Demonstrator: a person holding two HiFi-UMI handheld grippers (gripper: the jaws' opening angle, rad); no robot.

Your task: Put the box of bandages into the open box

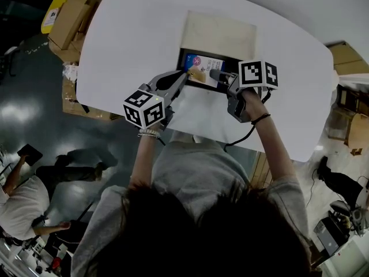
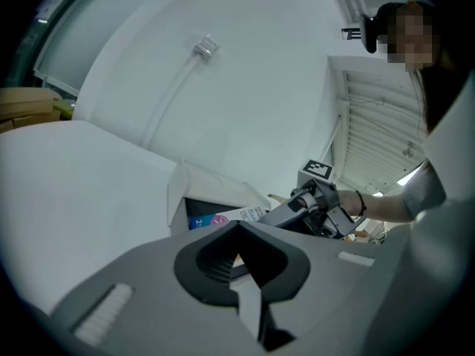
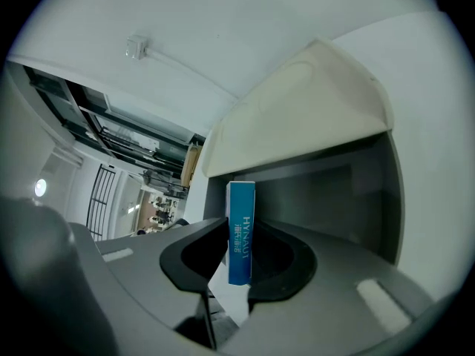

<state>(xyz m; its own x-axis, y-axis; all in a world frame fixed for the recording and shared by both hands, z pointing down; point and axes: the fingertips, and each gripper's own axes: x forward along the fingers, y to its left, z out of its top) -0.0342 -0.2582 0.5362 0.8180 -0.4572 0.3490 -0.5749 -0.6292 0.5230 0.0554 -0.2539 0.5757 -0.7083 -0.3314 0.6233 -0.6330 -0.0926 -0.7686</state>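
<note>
- White counter [image 1: 127,45] fills the upper half of the head view, with grey floor around it and stacked cardboard cartons [image 1: 69,19] at the upper left.
- One open box [image 1: 219,34] stands at the centre top of the counter, its pale lid folded back and its inside dark.
- One box of bandages [image 1: 205,66] sits in the mouth of that open box. Its face is white with blue and pink print, and its narrow edge is blue with white lettering.
- Two grippers meet at it. The right gripper [image 3: 240,267] is clamped on the blue edge, holding it upright.
- The left gripper [image 2: 239,252] reaches in from the left. Its jaws are nearly together with a tan sliver between them, and whether they pinch the box I cannot tell.
- One other person [image 1: 23,203] is at the lower left.
</note>
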